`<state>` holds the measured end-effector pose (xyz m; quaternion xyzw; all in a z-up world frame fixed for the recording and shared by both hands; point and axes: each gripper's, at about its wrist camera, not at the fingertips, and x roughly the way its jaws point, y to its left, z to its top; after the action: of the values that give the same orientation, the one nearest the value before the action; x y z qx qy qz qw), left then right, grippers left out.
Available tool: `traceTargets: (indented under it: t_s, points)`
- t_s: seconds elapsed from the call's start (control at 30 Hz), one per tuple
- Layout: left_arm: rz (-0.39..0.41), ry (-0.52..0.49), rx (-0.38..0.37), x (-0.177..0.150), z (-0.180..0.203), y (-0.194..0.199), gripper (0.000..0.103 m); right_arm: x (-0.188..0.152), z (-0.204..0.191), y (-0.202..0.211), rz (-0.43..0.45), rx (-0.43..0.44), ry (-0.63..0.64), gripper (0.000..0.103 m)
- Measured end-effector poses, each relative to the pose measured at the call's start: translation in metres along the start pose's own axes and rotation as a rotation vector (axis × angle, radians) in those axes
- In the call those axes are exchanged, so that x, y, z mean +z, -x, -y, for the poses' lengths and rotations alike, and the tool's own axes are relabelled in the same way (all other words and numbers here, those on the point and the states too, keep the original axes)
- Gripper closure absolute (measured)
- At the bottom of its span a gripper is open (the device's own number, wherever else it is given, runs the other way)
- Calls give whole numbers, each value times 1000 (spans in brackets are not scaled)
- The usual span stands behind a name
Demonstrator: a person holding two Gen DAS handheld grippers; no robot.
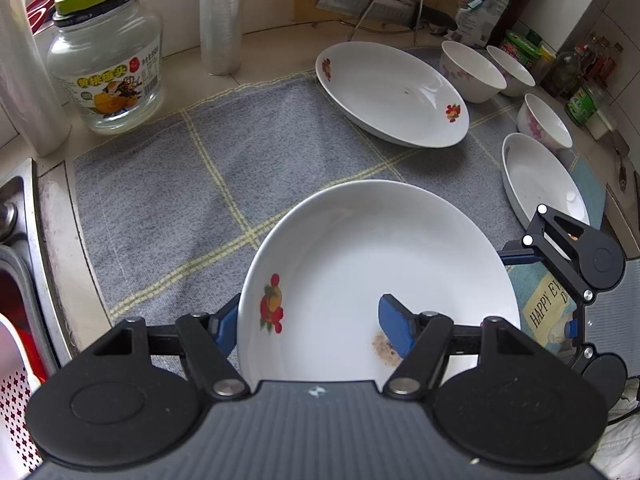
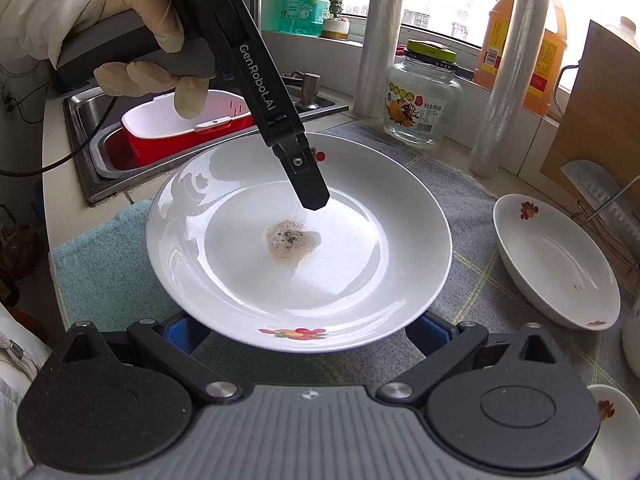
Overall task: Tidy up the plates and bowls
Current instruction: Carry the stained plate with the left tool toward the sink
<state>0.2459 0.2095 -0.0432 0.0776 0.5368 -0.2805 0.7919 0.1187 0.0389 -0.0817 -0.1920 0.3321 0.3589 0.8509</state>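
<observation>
The left gripper [image 1: 312, 320] is clamped on the rim of a white ceramic plate with a fruit motif [image 1: 360, 272] — one blue pad outside, one inside, the plate fanning out toward 12 o'clock. In the right wrist view the right gripper [image 2: 308, 330] has its blue pads either side of the plate's near edge at 6 o'clock; whether they press I cannot tell. Beyond, at 1 o'clock in the left view, a second white fruit-motif plate [image 1: 392, 92] lies on the grey checked cloth [image 1: 180, 184].
</observation>
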Motion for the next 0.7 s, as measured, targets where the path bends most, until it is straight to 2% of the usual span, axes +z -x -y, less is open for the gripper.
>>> traceTargets:
  t_s: [0.7]
  points:
    - [24,30,-1,20,-60,-18,34,34,11,-58,-43,-13,-4,0]
